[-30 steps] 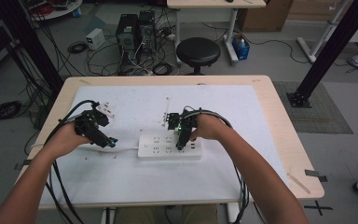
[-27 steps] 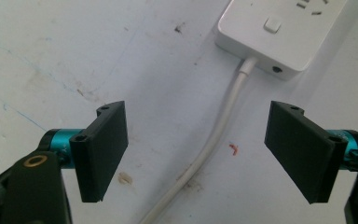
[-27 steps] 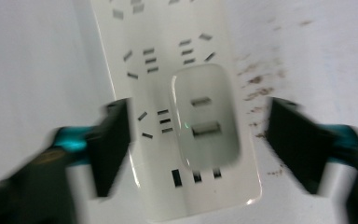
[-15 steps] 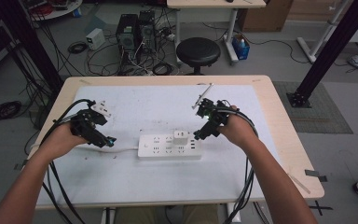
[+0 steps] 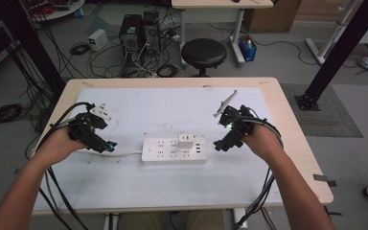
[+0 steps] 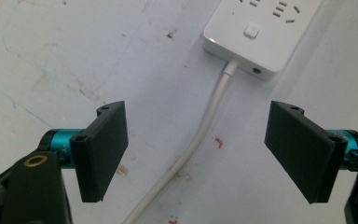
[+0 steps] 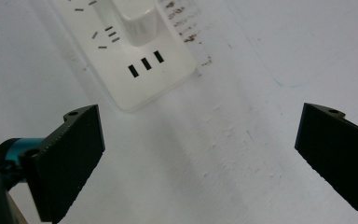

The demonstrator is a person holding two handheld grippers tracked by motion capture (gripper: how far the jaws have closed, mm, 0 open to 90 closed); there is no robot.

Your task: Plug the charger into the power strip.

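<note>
The right tool (image 5: 220,143) is no longer over the power strip (image 5: 174,150): a second ago it stood down on the white adapter (image 5: 187,141), and now it sits off the strip's right end, jaws wide apart and empty. The adapter is left plugged in.

- Power strip (image 5: 174,150): white, black slots; white cable (image 6: 200,135) between the left tool's (image 6: 196,154) black jaws.
- Table (image 5: 139,105): white sheet, red flecks.
- Tool hubs: teal.
</note>
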